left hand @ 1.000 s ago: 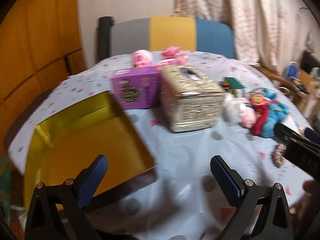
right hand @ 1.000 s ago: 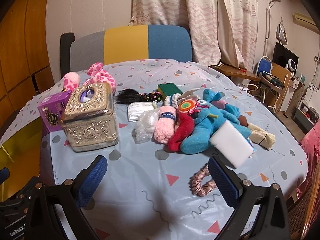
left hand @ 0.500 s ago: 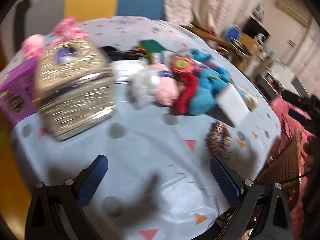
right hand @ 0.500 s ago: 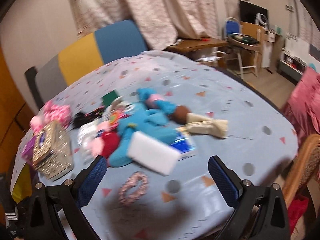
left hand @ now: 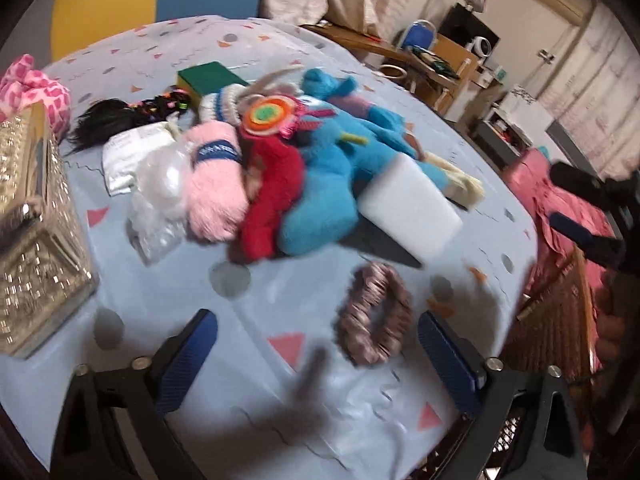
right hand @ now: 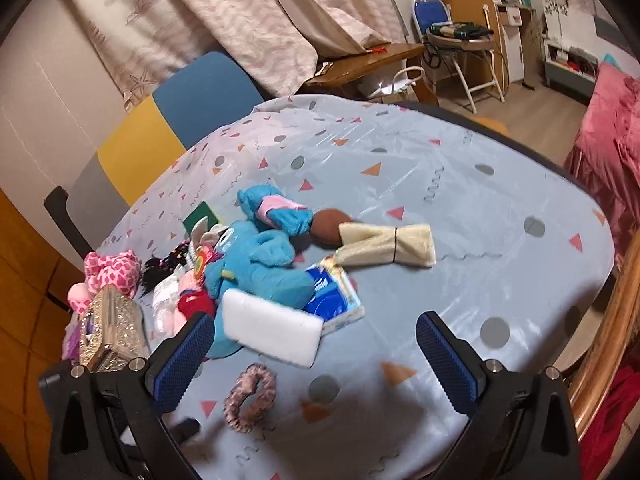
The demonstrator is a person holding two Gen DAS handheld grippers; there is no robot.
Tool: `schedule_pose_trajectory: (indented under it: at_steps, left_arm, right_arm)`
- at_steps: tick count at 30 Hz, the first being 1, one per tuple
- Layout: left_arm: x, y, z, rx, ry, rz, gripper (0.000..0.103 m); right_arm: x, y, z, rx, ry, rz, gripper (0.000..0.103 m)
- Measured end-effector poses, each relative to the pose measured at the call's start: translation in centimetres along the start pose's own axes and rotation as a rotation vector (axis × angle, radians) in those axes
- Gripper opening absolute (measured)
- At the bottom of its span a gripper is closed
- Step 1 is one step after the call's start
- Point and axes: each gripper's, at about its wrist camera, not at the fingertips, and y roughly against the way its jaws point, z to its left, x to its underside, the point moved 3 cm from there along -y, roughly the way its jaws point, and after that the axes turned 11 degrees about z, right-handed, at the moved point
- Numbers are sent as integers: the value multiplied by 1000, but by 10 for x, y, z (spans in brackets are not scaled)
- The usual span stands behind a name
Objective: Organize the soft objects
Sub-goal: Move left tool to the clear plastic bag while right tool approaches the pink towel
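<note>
Below the left gripper point(left hand: 316, 346), jaws apart and closing, the scrunchie point(left hand: 374, 314) has replaced the yellow box; right gripper point(right hand: 310, 346) gapes.

Toys point(left hand: 320, 184), scrunchie point(left hand: 374, 314) on patterned table point(right hand: 460, 184)

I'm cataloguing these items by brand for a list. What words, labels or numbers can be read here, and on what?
None can be read for certain.
Blue band on the pink yarn ball: white lettering, too blurred to read.
Blue tissue pack: printing, too small and angled to read.
White sachet: faint print, unreadable.
</note>
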Motion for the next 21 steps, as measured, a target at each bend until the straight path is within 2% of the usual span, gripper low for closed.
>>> schedule_pose_trajectory:
  at_steps: [1, 2, 6, 9, 10, 14, 21]
  left_arm:
    - [-5, -2, 4, -7, 4, 7, 76]
    - [-9, -4, 8, -18, 10, 11, 72]
    - [-23, 2, 28, -10, 60, -21, 70]
    - [-34, 9, 45, -30, 123, -46, 60]
    - [-37, 10, 49, -38, 136, -57, 60]
    - [-54, 17, 60, -80, 149, -86, 60]
    - [-89, -4, 65, -194, 152, -16, 58]
  right_arm:
    - [-2, -1, -1, 8, 5, -6, 103]
    - [-3, -3, -1, 12, 8, -9, 103]
    - [-1, -15, -5, 1, 9, 1, 103]
    - [3, -27, -9, -8, -3, 38, 103]
    - [2, -27, -8, -49, -2, 28, 103]
    - [2, -30, -4, -61, 17, 33, 103]
    - [0, -27, -7, -123, -11, 11, 103]
